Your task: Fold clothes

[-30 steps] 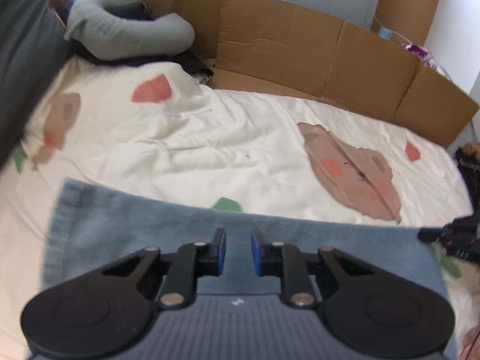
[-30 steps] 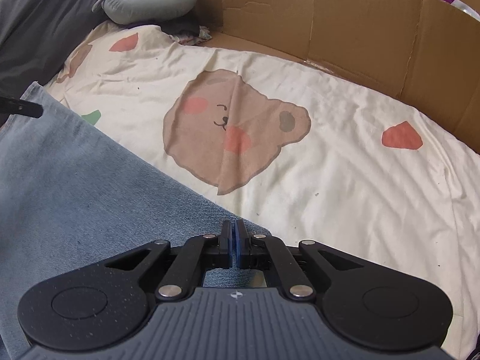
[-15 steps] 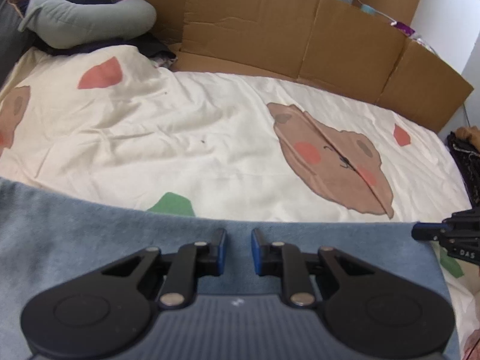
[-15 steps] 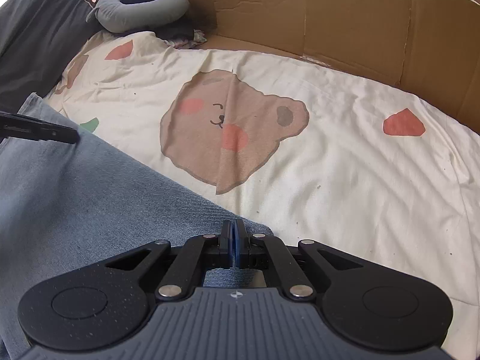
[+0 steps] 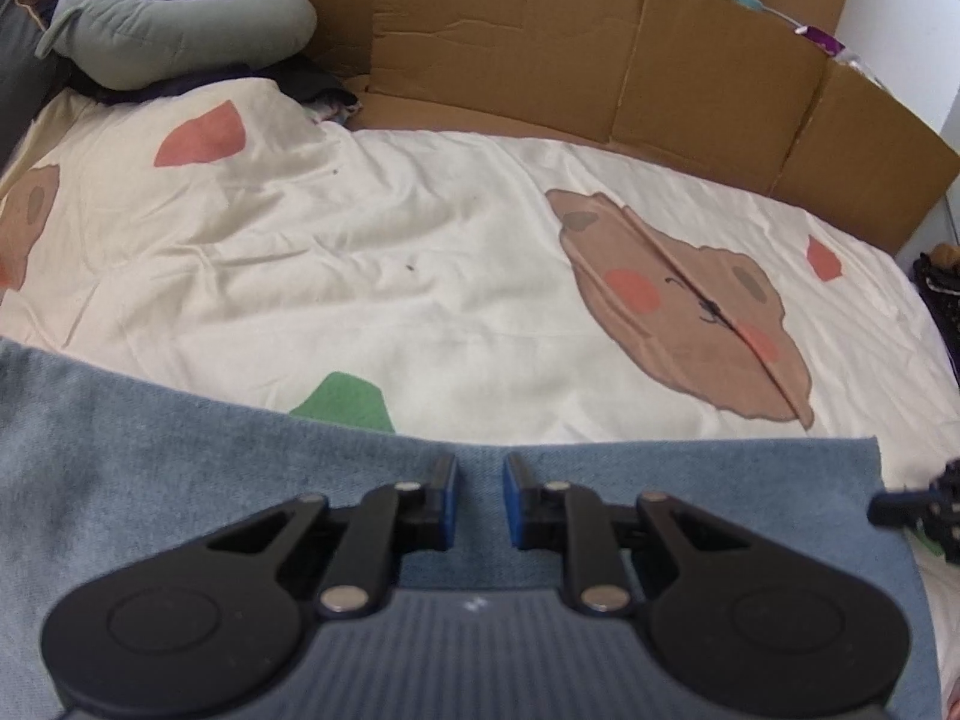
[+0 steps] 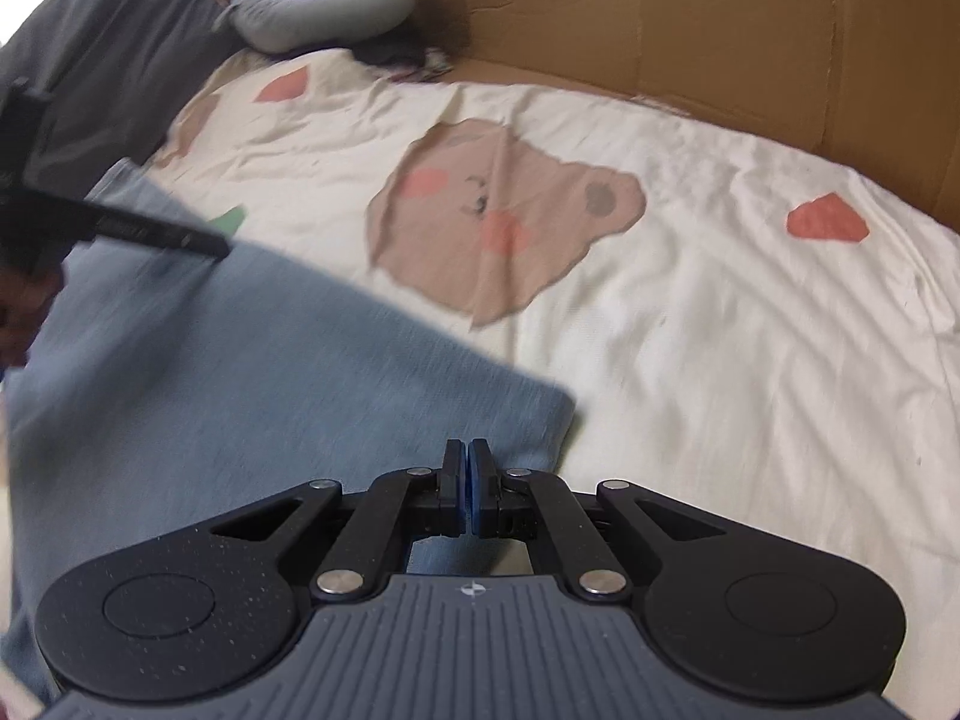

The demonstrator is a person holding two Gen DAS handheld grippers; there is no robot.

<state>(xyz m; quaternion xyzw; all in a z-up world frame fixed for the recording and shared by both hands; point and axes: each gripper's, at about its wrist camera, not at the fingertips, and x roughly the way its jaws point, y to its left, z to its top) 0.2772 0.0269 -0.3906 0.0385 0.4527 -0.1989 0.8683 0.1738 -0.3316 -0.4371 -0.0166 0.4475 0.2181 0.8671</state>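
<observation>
Denim garment [image 5: 180, 450] — spread flat on the bed, both grippers at its far edge.
Blue denim lies on the cream bear-print sheet [image 5: 420, 276], cardboard [image 5: 690, 72] walling the far side of the bed, a grey pillow [image 5: 174, 36] at the head. Left gripper [image 5: 478, 495]: fingers [image 5: 445, 495] a narrow gap apart, denim showing in the gap; whether the pads press it, cannot tell. Right gripper [image 6: 467, 492]: fingers closed together at the garment's corner — denim under them, a grip not visible.

Pale blue denim garment [image 5: 180, 450]; cream bedsheet [image 5: 420, 276] printed with brown bears, red and green patches; brown cardboard [image 5: 720, 78]; grey pillow [image 5: 180, 42].
</observation>
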